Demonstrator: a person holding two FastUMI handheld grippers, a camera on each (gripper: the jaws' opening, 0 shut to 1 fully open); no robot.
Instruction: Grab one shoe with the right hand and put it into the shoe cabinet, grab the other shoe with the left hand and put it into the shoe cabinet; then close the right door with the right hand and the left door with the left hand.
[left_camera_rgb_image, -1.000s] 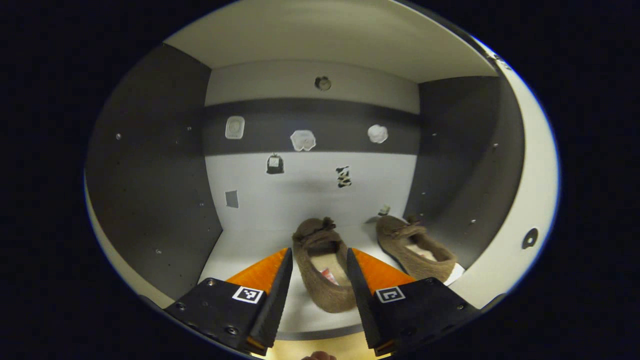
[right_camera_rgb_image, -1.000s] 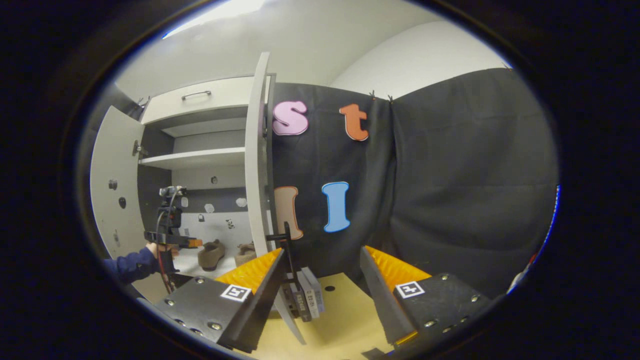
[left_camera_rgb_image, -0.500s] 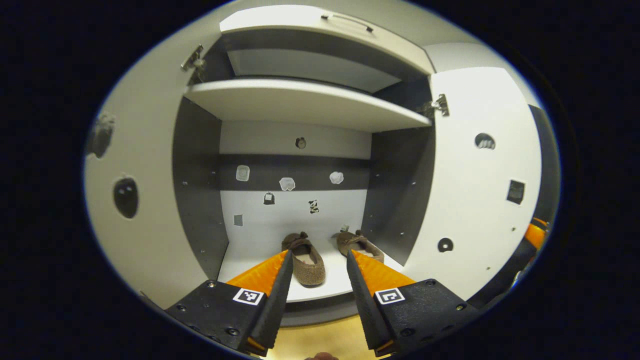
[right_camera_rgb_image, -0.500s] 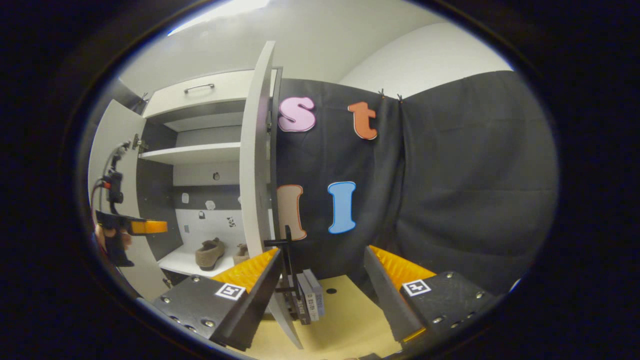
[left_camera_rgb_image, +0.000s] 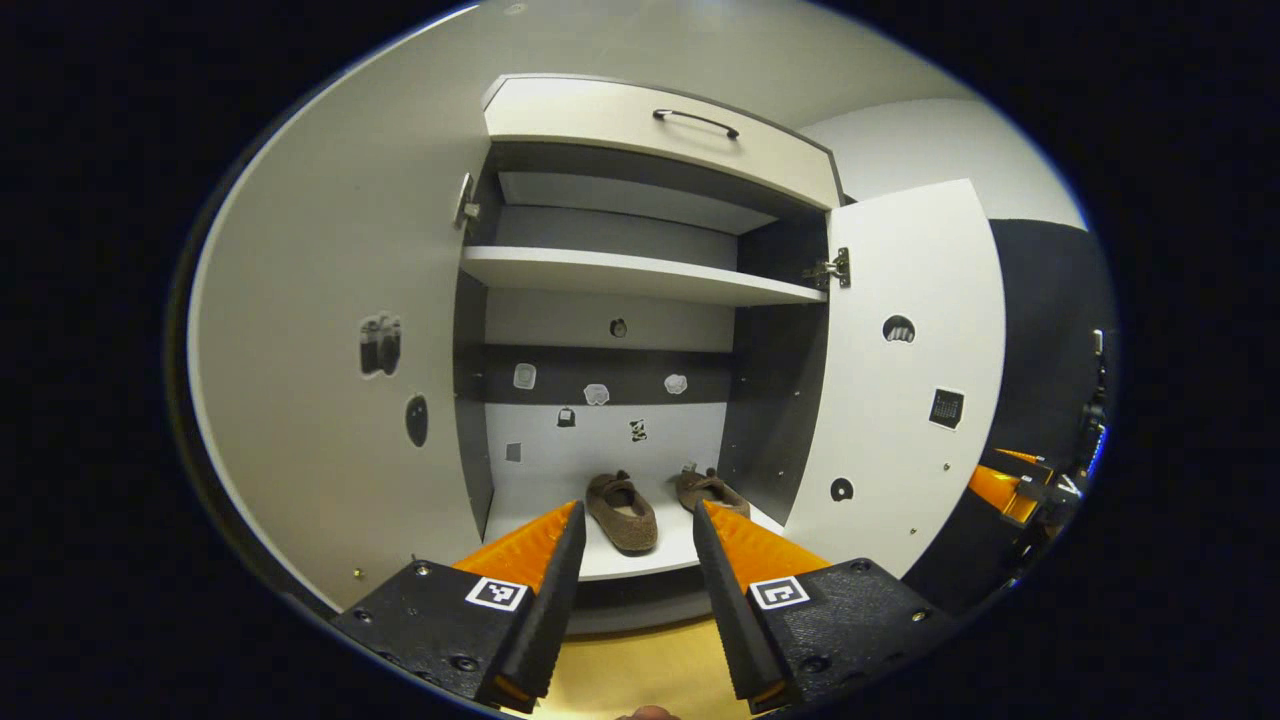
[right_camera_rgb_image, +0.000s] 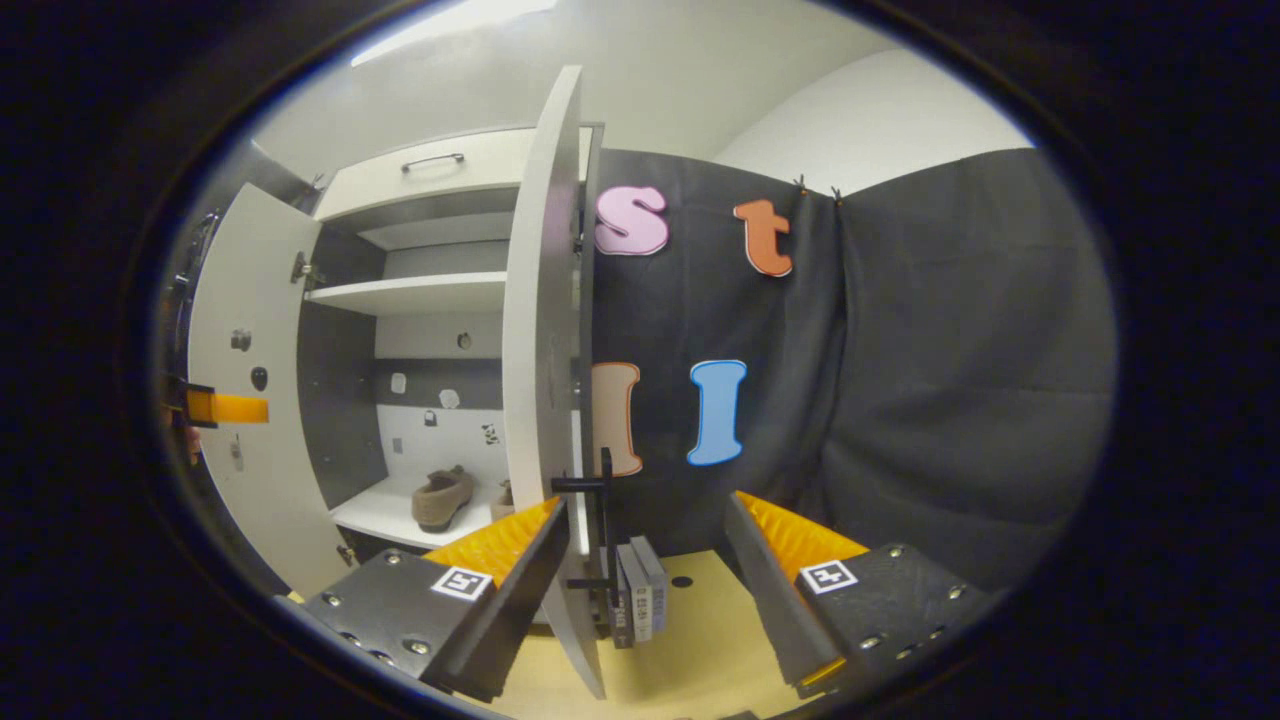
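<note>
Two brown fuzzy shoes stand side by side on the bottom shelf of the open shoe cabinet, one toward the middle and the other against the right wall. My left gripper is open and empty, held well back in front of the cabinet. Both white doors stand open: left door, right door. In the right gripper view my right gripper is open and empty beside the right door's edge, close to its black handle. One shoe shows there inside the cabinet.
An upper shelf and a drawer with a handle sit above the shoes. A few small flat boxes stand on the yellow floor by the right door. The left gripper shows at the far left of the right gripper view.
My left gripper has drawn back out of the cabinet, leaving the shoe on the shelf. The right gripper's view has shifted a little along the right door's edge.
</note>
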